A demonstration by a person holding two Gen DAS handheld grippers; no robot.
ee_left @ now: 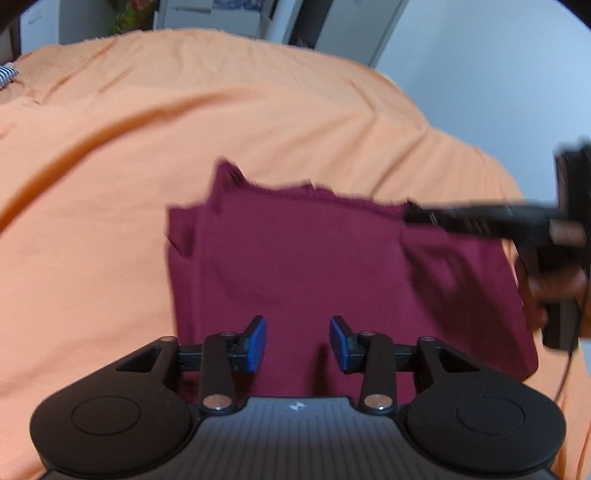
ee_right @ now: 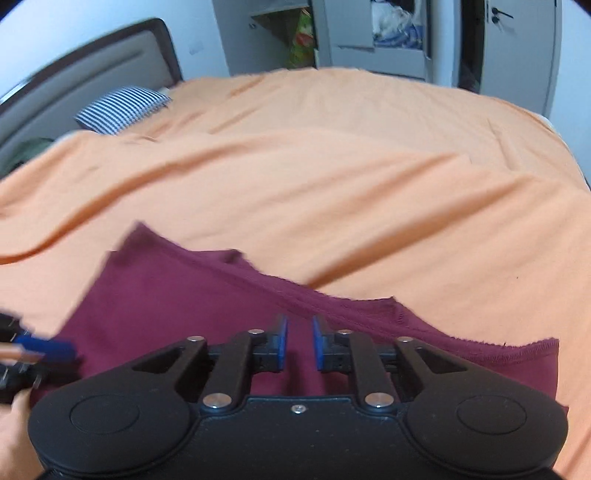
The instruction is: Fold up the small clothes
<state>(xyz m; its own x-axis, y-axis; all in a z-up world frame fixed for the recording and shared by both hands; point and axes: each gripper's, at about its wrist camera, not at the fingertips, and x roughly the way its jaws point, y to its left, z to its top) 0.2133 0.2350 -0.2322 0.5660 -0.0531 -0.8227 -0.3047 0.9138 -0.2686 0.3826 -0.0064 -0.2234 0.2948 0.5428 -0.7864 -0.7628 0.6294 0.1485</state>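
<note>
Left wrist view looks across a maroon garment [ee_left: 295, 266] lying on the orange bedsheet [ee_left: 184, 129], with the left gripper [ee_left: 298, 343] poised above the cloth's near part. Its blue-padded fingers stand well apart with only fabric visible between them, and they grasp nothing. Only this view shows the right gripper [ee_left: 410, 214] from the side: a blurred black tool reaching in from the right, its tip at the garment's far right edge, with the person's hand [ee_left: 543, 291] wrapped round its handle. A lifted fold of cloth hangs below that tip, but the blur hides whether it is pinched.

Right wrist view shows what the other cannot: the upholstered headboard [ee_right: 85, 85], a striped pillow [ee_right: 118, 109] at the far left of the bed, and open wardrobe doors [ee_right: 388, 33] beyond the sheet. Here the right gripper's fingers are parted by a narrow gap, and maroon cloth shows through that gap; I cannot tell whether they touch it. At the left edge a blurred blue pad of the left gripper appears over the garment.

The garment sits near the front edge of the bed, partly folded. Its left side is doubled over in layers, one corner pokes up at the far left, and the far hem looks rough and frayed.
</note>
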